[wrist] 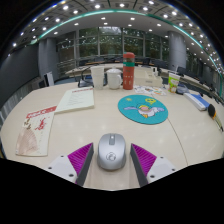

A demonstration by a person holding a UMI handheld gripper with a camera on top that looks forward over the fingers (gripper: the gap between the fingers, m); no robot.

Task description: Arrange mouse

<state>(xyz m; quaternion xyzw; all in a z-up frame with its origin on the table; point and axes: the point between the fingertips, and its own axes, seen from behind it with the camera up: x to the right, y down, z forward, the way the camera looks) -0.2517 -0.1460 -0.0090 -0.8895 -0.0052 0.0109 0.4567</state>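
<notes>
Hand-held gripper flanks grey mouse.

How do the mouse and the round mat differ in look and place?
The mouse is grey and domed; the round mat is teal, flat and printed. The mouse sits between the tool's open fingers; the round mat lies farther ahead, beyond them. Both rest on the table.

A grey computer mouse lies flat on the pale tabletop, its scroll wheel pointing away. It sits between the fingers of the tool, a gap showing at either side.
</notes>
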